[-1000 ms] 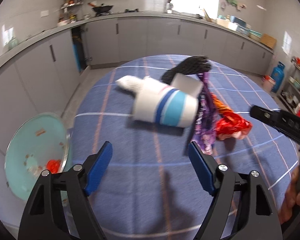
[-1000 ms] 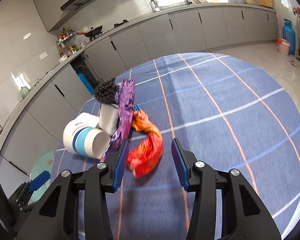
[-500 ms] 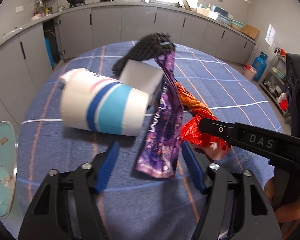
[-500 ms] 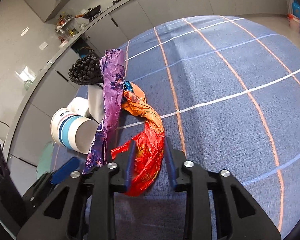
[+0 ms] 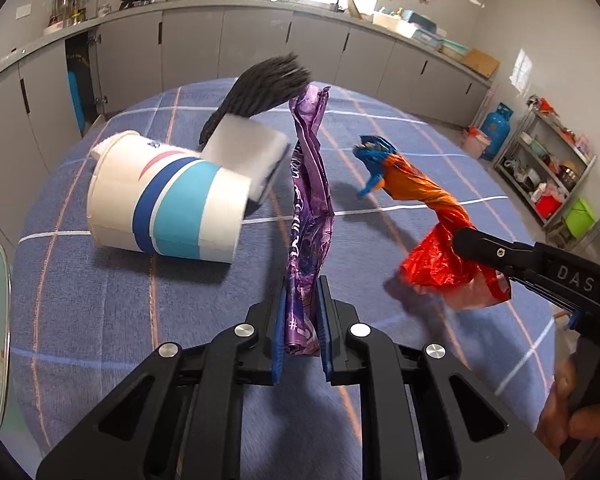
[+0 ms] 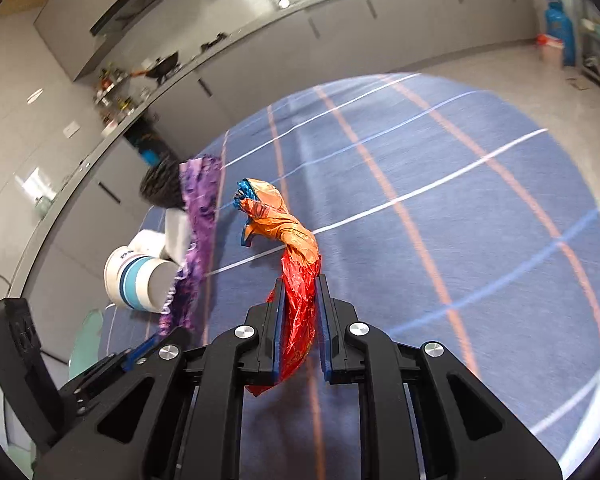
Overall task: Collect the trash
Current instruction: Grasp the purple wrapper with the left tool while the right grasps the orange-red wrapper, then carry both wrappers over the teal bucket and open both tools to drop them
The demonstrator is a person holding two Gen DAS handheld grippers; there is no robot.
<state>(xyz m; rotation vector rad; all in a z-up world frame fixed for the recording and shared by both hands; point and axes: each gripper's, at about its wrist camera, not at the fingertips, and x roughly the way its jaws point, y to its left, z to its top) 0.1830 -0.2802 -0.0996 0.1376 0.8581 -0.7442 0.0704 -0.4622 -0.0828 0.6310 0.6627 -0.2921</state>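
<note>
Left gripper (image 5: 301,322): jaws pinching the lower end of a purple wrapper (image 5: 310,216), which stretches away above the blue checked table (image 5: 100,312). Right gripper (image 6: 300,324): jaws pinching the red end of a twisted red-orange bag (image 6: 290,240), its blue tip farthest off. Left of the purple wrapper, a paper cup (image 5: 168,204) on its side, touching a white box (image 5: 246,154) and a black mesh wad (image 5: 266,86).

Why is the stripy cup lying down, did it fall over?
It's tipped over. The stripy cup lies on its side on the blue tablecloth. Whether it fell, the pictures don't show.
</note>
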